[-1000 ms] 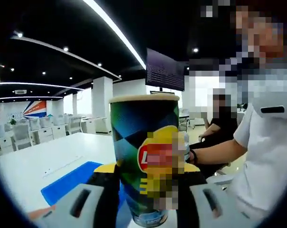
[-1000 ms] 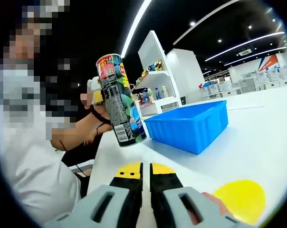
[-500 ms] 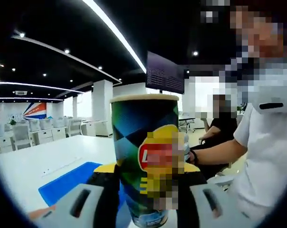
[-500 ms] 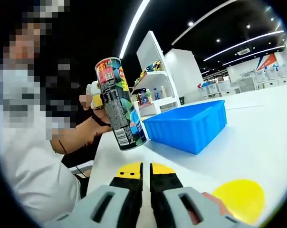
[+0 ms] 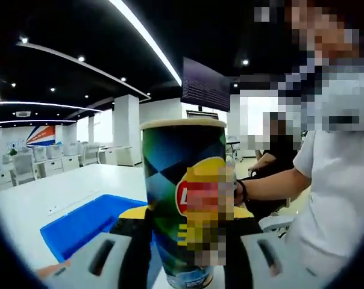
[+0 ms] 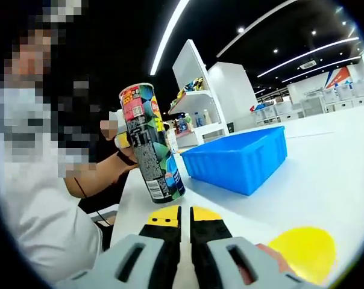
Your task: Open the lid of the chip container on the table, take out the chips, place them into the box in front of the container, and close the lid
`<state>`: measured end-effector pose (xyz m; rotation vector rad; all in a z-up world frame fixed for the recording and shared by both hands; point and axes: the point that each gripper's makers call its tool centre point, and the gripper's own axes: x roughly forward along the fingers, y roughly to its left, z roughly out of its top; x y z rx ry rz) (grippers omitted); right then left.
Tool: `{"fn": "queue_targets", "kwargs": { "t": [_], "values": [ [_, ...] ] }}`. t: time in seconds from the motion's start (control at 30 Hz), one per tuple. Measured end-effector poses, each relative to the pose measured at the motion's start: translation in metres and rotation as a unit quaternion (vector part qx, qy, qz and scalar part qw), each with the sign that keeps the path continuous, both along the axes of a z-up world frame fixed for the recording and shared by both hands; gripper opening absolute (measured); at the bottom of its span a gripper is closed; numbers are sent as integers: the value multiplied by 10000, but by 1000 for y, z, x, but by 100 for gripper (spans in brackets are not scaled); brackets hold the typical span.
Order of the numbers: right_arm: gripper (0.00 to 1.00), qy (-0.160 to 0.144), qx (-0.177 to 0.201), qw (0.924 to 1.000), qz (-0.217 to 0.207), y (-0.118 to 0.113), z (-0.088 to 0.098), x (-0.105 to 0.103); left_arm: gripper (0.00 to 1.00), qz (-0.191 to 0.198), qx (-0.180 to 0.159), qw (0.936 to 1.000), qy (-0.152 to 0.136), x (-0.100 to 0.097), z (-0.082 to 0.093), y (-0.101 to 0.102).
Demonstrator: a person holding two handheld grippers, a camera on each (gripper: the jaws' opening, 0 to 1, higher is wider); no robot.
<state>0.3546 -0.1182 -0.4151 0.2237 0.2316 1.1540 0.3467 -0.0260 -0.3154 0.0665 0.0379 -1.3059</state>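
Observation:
The chip can [image 5: 185,198] has a green, blue and yellow pattern and stands upright between my left gripper's [image 5: 185,215] black-and-yellow jaws, which are shut on its lower body. Its top rim is pale. In the right gripper view the chip can [image 6: 149,144] leans slightly, its base just above or on the white table [image 6: 326,168], with the left gripper [image 6: 122,139] behind it. The blue box [image 6: 239,158] sits right of the can. My right gripper [image 6: 185,211] is shut with nothing in it. A yellow round lid [image 6: 302,251] lies on the table near it.
A person in a white shirt [image 6: 43,205] stands at the table's edge; an arm [image 5: 266,183] reaches toward the can. The blue box [image 5: 85,226] lies low and left of the can. White shelves [image 6: 200,108] stand behind the box.
The can has come down in my left gripper, from above the table to about table level beside the blue box. The right gripper stays shut and still.

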Motion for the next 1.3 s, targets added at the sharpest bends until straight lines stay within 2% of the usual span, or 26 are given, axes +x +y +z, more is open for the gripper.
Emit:
{"fn": "queue_targets", "kwargs": {
  "t": [0.27, 0.4, 0.57, 1.3],
  "values": [
    [7, -17, -4, 10000, -1, -1, 0, 0, 46, 24, -34, 9999, 93, 1, -15, -2],
    [7, -5, -12, 10000, -14, -1, -1, 0, 46, -21, -294, 9994, 163, -1, -14, 1],
    [7, -11, -15, 10000, -21, 0, -1, 1, 46, -93, -234, 9997, -28, -8, -15, -4],
    [7, -44, -27, 10000, -63, -1, 0, 1, 47, -128, -286, 9995, -93, -8, -14, -4]
  ]
}}
